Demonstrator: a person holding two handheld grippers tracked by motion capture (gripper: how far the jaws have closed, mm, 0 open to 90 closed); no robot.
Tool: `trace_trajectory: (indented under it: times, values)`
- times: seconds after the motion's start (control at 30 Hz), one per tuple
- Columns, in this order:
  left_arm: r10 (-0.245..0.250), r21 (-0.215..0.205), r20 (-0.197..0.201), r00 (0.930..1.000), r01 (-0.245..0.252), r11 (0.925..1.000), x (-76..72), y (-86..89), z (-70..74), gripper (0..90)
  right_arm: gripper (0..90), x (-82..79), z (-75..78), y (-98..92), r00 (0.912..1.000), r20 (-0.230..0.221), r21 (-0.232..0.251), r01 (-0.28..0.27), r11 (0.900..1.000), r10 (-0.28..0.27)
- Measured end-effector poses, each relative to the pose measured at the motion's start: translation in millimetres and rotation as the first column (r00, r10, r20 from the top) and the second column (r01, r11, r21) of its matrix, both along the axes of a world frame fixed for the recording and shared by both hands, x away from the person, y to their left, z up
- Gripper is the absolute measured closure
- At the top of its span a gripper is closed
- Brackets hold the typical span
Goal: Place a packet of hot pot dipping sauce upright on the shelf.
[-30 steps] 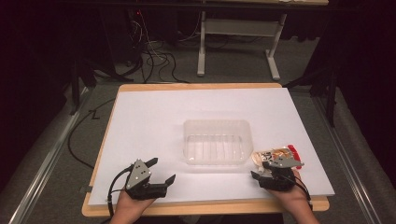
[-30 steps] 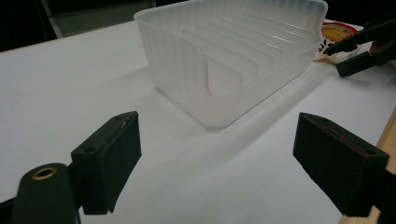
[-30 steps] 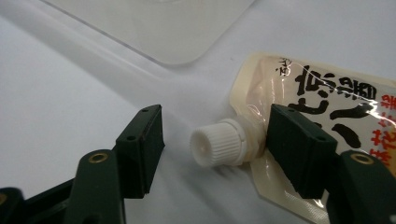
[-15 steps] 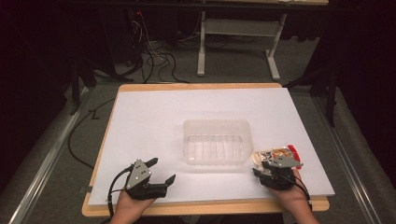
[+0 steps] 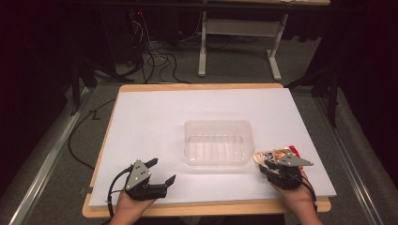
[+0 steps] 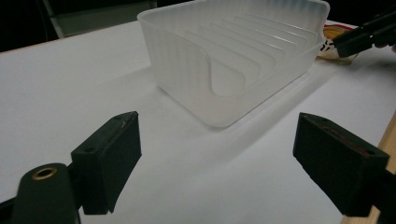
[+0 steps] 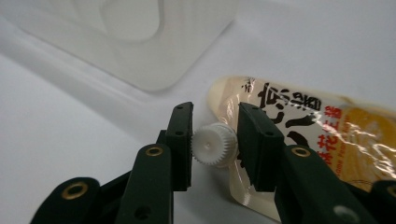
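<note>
Right hand-held gripper (image 7: 215, 142) is sitting at the near right of the bench (image 5: 155, 117), its jaws having just been closing and now pressing on both sides of the white ribbed cap (image 7: 215, 145) of a spouted pouch (image 7: 322, 135). Pouch is lying flat on the bench, just right of the clear plastic tray (image 5: 217, 142), near its near-right corner. Left hand-held gripper (image 5: 159, 172) is resting at the near left, jaws standing wide apart with nothing between them, pointing toward the tray, well apart from it.
</note>
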State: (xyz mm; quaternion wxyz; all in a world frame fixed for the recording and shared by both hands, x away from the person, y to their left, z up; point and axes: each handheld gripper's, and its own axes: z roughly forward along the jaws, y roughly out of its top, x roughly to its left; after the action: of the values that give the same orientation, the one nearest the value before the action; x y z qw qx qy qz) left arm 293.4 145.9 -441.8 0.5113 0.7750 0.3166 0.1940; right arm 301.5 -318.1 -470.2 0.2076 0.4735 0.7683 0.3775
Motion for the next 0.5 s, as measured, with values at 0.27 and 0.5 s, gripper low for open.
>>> trace_trajectory:
  times: [0.27,0.5]
  values:
    - [-0.004,0.004,0.001,1.0000,0.004,1.0000,0.0,-1.7,-0.2,15.6,67.3,1.9,-0.1,-6.5,0.9997,-0.011,0.008,0.024,1.000,-0.024]
    - [-0.001,-0.001,0.002,1.0000,0.001,1.0000,-0.3,0.5,0.5,15.6,72.7,4.3,-5.0,3.7,0.9997,-0.025,-0.105,0.006,0.994,-0.009]
